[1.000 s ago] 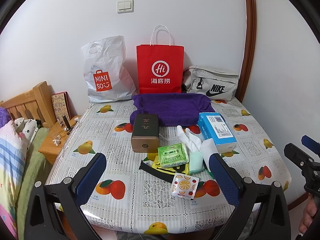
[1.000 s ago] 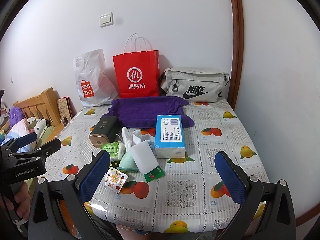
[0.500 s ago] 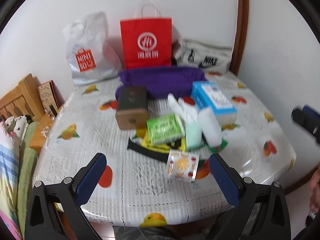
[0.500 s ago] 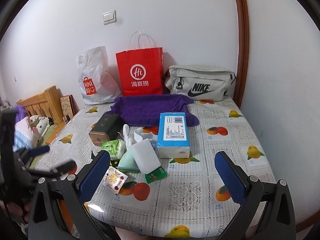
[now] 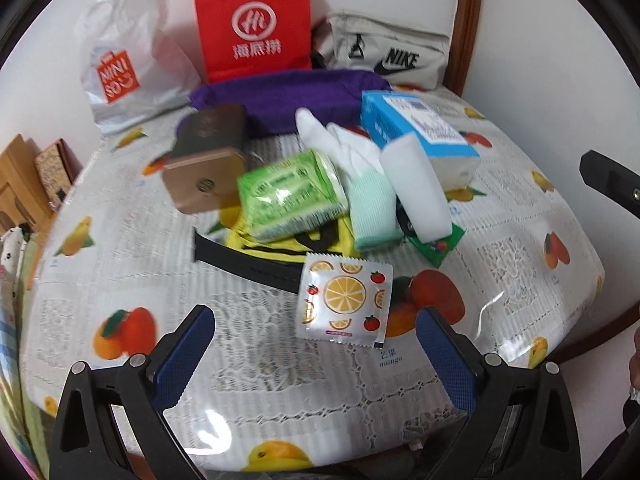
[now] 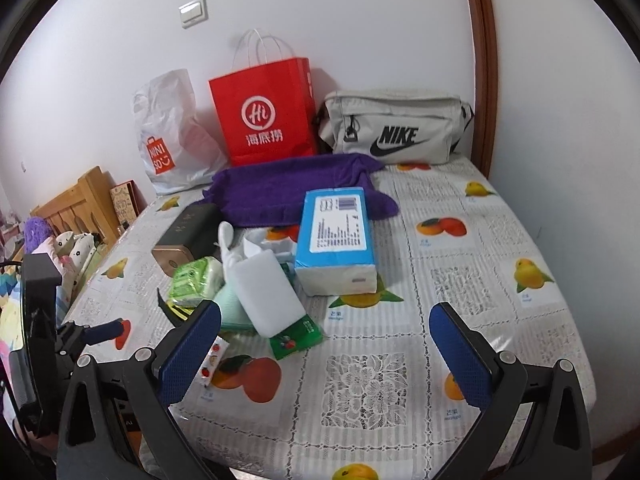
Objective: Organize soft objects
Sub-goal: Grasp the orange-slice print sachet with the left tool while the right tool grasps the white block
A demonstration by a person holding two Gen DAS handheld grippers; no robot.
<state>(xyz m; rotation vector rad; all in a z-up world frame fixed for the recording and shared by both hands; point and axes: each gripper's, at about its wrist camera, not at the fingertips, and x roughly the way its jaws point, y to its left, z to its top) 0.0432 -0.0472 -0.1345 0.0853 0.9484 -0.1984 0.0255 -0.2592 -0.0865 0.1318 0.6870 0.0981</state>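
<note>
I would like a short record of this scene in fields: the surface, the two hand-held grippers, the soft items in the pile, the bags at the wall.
surface: table with fruit-print cover
left hand-held gripper: open, holds nothing, fruit-print packet lies ahead of it
right hand-held gripper: open, holds nothing
pile: green tissue pack, white glove, white sponge, blue tissue pack
behind pile: purple towel
at wall: Miniso bag, red paper bag, Nike bag

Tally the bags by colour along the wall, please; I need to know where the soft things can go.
Red paper bag: 1
White plastic bag: 1
Grey Nike bag: 1
Total: 3
</note>
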